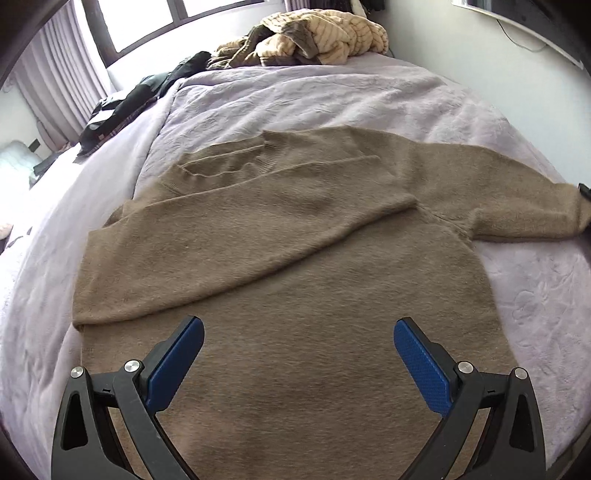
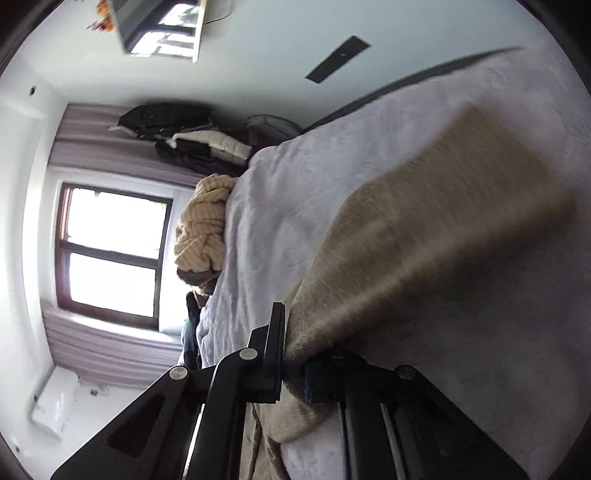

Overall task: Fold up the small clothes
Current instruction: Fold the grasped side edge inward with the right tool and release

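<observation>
You have one brown sweater (image 1: 295, 280) to fold, and it lies flat on the bed (image 1: 351, 99), over the lilac blanket. Its one sleeve is folded across the chest; the other sleeve (image 1: 517, 206) reaches out to the right edge of the view. No label or writing can be read on it.

Your left gripper (image 1: 299, 336) hangs above the lower body of the sweater, jaws wide apart, with nothing between the two blue pads (image 1: 177, 365).

Your right gripper (image 2: 295, 350) has its jaws clamped on the sleeve end (image 2: 424, 236), and the cloth stretches away from it, blurred.

At the far side of the bed you have one heap of cream knitwear (image 1: 317, 33) and some dark clothes (image 1: 122, 107). Bare blanket lies left and right of the sweater.
</observation>
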A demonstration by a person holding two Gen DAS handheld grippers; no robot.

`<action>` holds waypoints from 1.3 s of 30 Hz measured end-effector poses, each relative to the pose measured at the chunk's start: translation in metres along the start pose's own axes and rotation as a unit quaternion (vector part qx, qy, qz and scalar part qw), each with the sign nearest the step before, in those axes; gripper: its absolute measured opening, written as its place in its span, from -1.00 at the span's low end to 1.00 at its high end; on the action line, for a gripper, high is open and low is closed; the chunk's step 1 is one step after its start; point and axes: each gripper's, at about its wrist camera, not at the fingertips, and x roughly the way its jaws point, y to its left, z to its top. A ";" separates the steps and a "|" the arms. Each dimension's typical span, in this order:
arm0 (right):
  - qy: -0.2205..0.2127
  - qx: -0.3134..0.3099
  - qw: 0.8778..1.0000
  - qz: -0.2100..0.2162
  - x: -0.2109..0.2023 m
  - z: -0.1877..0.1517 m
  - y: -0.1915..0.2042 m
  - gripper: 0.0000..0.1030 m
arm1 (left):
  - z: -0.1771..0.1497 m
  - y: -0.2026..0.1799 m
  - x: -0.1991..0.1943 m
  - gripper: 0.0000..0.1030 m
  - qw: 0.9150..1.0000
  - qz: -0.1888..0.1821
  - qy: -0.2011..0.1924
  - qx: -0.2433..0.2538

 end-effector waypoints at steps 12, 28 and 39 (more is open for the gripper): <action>0.122 -0.231 0.964 0.051 0.079 -0.109 0.155 -0.83 | -0.011 0.079 0.005 1.00 0.996 -0.029 0.005 -0.081; 0.329 -0.340 0.880 -0.045 0.236 -0.335 0.174 -0.61 | -0.034 0.207 0.020 1.00 0.984 -0.020 -0.020 -0.178; 0.235 -0.257 0.935 -0.071 0.219 -0.291 0.164 -0.81 | -0.006 0.228 0.034 1.00 0.951 -0.199 -0.103 -0.215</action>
